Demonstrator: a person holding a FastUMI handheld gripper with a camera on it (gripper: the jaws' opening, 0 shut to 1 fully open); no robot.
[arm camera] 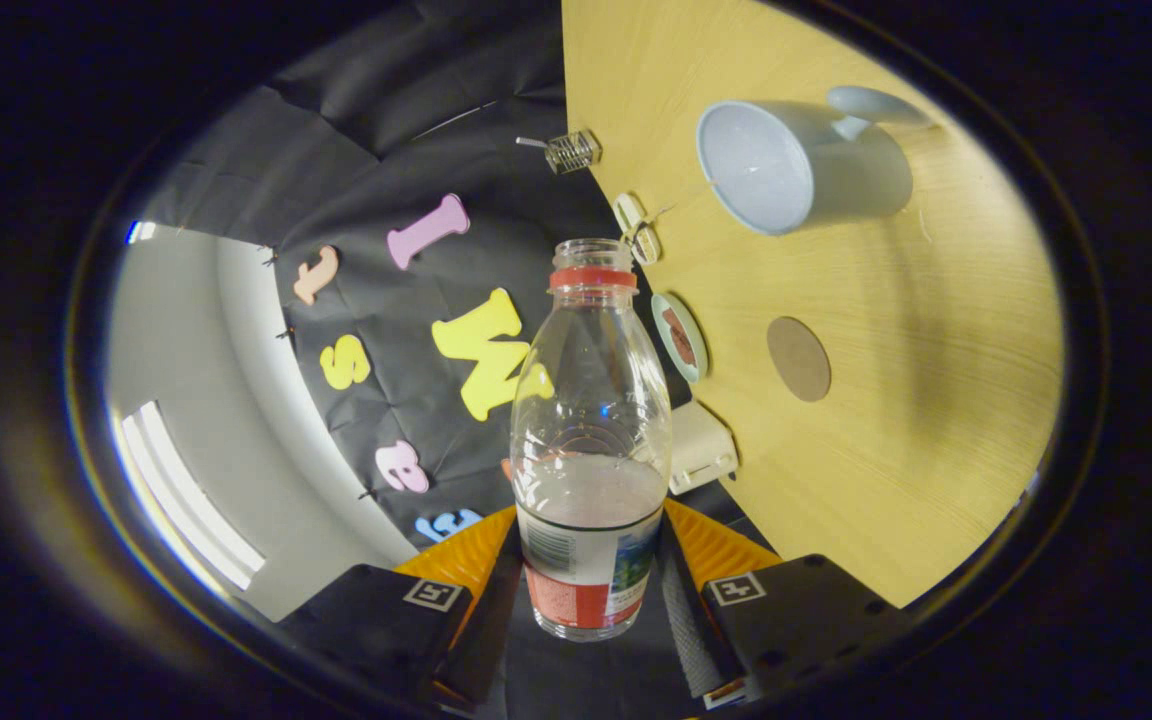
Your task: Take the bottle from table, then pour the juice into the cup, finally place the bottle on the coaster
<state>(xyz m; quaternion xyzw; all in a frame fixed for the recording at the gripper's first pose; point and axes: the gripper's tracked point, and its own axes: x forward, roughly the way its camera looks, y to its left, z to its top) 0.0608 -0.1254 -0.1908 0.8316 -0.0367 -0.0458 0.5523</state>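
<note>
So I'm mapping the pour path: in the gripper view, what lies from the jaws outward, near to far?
Bottle clamped between the jaws of the gripper → round brown coaster on the wooden table → pale blue cup.

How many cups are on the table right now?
1. The cup stands on the table beyond the coaster, off to the side of the bottle that the tongs grip.
</note>
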